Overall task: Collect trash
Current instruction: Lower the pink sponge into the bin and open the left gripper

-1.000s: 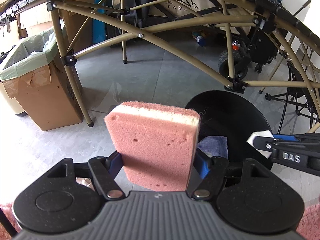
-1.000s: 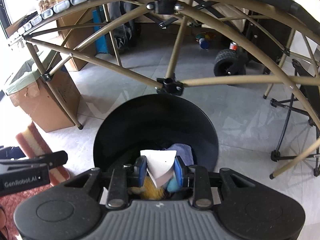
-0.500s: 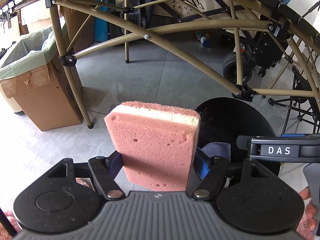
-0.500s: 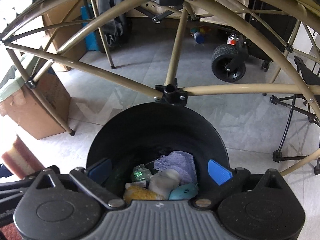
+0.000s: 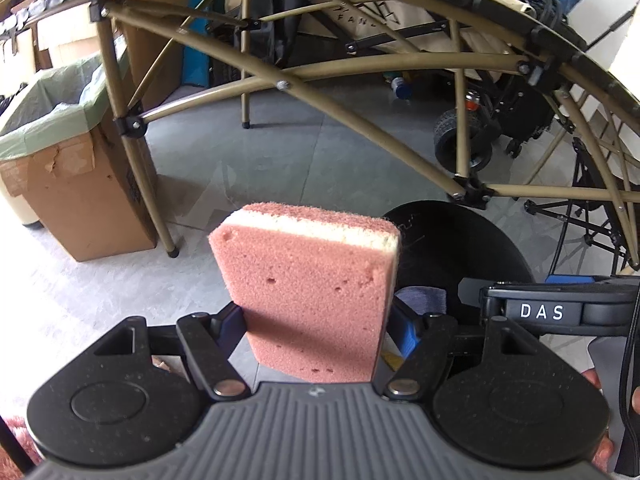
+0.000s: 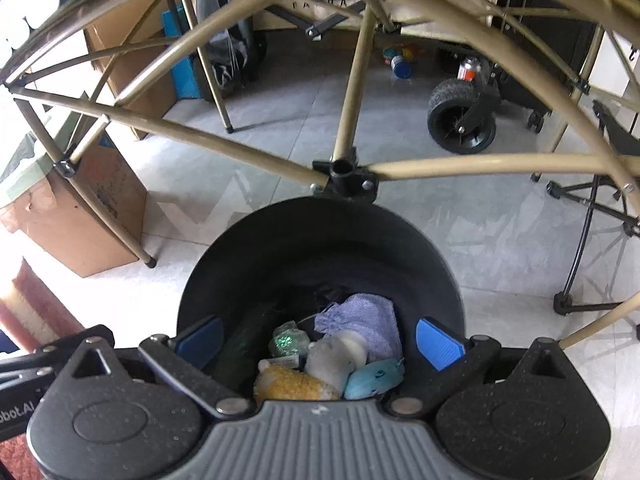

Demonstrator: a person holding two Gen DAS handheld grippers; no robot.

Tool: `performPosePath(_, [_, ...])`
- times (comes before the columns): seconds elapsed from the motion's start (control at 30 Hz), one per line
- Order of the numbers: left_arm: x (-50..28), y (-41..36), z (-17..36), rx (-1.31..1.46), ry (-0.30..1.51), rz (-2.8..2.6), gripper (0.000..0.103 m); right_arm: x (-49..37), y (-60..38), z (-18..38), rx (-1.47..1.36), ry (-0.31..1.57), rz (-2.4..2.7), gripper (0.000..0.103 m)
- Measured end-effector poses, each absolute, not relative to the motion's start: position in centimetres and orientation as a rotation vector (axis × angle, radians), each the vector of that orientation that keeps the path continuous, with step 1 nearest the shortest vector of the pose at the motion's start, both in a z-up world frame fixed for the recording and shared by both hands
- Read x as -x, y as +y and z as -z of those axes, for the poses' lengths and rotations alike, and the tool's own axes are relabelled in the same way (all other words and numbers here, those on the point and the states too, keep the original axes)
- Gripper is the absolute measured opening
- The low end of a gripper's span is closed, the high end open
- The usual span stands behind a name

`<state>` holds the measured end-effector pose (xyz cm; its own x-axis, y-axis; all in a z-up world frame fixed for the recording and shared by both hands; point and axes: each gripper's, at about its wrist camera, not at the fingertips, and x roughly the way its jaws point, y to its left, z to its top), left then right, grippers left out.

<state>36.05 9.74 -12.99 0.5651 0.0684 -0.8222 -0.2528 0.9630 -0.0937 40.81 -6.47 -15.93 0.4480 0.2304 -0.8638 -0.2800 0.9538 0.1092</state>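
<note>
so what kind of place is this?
Probably a garage or storage room: bare tiled floor, stacked cardboard boxes, a wheeled cart parked behind a folding table frame.

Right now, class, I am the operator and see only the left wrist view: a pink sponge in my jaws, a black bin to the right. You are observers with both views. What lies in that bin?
Observer: The black bin holds a yellow fuzzy item, a light blue item, a grey-white lump and a purple cloth.
Operator: Is the other gripper carrying anything?
Observer: No. The right gripper has just been opening its jaws; they stand wide with nothing between them.
Operator: Is my sponge over the bin?
Observer: Not by the right wrist view: the sponge shows at the far left edge, clear of the bin's rim.
</note>
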Motion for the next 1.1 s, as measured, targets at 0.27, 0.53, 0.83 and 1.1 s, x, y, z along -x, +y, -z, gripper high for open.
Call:
performPosePath(0.27, [-37.0,7.0,12.8,0.168,0.955,-0.148,0.073,-40.4,-10.1,14.5,-0.003,1.028,-0.279,0.103])
performPosePath(0.53, [-38.9,2.9,13.2,0.107,0.969,-0.087,0.073,-39.5,-15.5,14.1,-0.071,1.010,-0.214,0.103])
performPosePath(0.83, [-41.2,-1.1,14.3,0.066,1.002,-0.042,0.073,-38.6,-21.3,14.8,-0.140,1.011,-0.126,0.103])
performPosePath(1.1, [-42.6,-2.9,14.9,0.043,1.022,-0.043,0.075,-38.2,-23.4,14.8,-0.182,0.999,-0.111,0.103])
